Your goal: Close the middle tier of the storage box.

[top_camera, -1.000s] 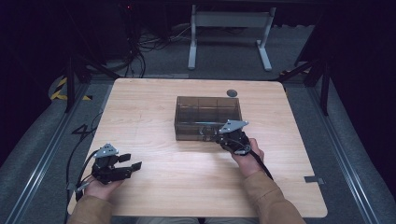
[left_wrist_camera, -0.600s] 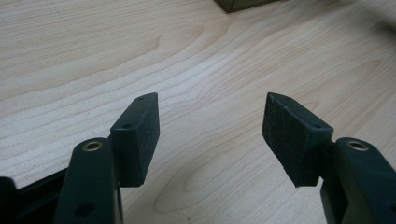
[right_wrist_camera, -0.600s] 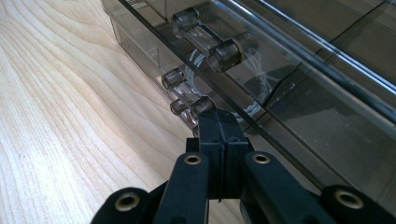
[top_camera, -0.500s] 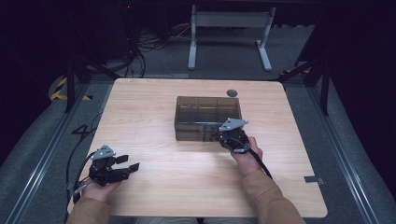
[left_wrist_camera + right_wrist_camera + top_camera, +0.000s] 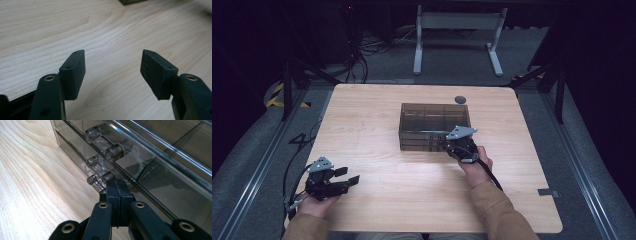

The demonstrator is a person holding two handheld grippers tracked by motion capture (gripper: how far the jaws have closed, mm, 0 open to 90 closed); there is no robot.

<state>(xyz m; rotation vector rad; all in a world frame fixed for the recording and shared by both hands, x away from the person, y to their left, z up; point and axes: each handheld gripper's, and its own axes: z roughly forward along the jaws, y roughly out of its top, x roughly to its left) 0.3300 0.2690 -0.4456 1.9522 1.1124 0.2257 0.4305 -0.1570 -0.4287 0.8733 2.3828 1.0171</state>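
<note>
**Right gripper closed at drawer handle of smoked box; left gripper idle**

Smoke-brown transparent plastic drawer box [image 5: 434,126] stands on the light wood-grain table [image 5: 377,115], a little beyond centre, front face toward the person. A small dark round disc [image 5: 460,99] lies on the table just behind the box.

Right gripper [image 5: 117,187]: at the front right of the box, jaws pressed together with no gap between the pads. Tips sit against the clear plastic bar handle [image 5: 98,182] of the lowest drawer; whether the handle is actually pinched cannot be told. Two more clear handles show above it on the same face.

Left gripper [image 5: 112,72]: near the table's front left corner, well apart from the box. Jaws spread wide, nothing between them, bare wood beneath.
</note>
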